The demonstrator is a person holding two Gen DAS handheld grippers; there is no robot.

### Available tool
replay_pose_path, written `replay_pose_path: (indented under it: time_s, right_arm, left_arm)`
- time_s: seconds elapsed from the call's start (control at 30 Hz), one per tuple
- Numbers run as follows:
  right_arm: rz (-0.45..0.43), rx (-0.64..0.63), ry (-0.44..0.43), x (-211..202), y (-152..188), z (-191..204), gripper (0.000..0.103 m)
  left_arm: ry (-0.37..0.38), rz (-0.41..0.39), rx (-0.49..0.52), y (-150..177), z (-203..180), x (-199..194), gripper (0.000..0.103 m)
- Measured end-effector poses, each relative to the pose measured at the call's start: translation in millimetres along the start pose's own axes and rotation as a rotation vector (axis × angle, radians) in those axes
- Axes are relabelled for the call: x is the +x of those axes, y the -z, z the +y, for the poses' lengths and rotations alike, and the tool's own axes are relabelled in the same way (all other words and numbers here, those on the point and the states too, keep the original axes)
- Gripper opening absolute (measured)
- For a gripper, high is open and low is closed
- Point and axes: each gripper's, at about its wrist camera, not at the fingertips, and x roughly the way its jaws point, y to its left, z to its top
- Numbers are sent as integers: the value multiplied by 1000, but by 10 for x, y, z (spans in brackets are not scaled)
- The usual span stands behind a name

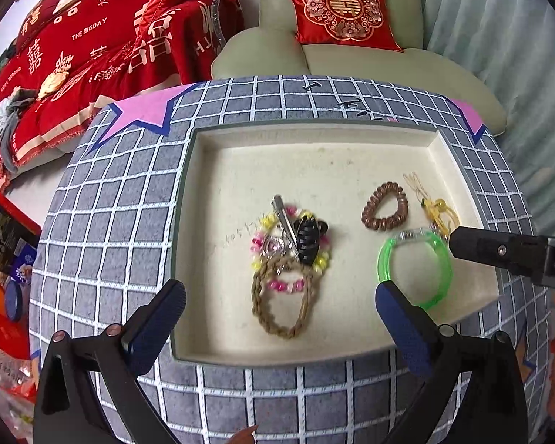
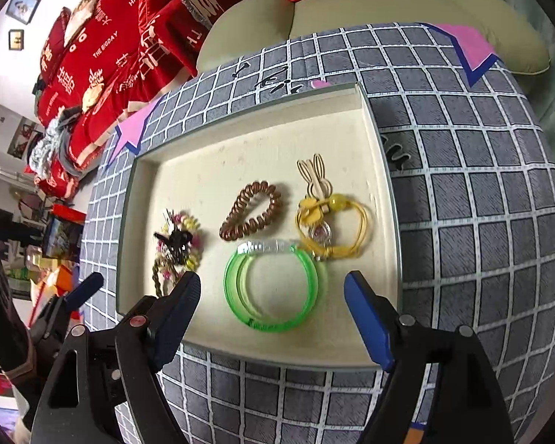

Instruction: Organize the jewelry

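Both the left gripper and the right gripper are wide apart and empty above the shallow cream tray, where the clear green plastic bangle lies flat.

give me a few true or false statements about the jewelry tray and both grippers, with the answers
1. The translucent green plastic bangle lies flat inside the shallow cream tray. True.
2. The left gripper is clamped on the braided tan cord loop. False: its jaws stand wide apart, and the loop lies untouched on the tray floor.
3. The brown coiled spiral hair tie lies between the bead pile and the yellow cord charm with the wooden rabbit. True.
4. The right gripper holds the green bangle off the tray. False: its jaws are open and hold nothing.
5. The black claw hair clip sits alone in a far corner of the tray. False: it rests on the pink and yellow bead bracelet.
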Motion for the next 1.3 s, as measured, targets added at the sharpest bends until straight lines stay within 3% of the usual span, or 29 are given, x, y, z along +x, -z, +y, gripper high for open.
replay_pose_path:
  time_s: [0.07,0.23,0.63,1.3]
  right_arm:
    - [-33,3,7,-43,56,25,103]
    - [-54,13,32,-81,195,67,103]
    - [-23,-2,149,-61,804,126,103]
    - [-34,2,238,-332,1625,309,103]
  left_arm:
    - [-11,5,-3,45,22,-30,103]
    - [-56,9,3,187,53,-121,103]
    - [-30,45,-12,615,210,-304,103]
    - [-19,112,3,1355,366,-710,103]
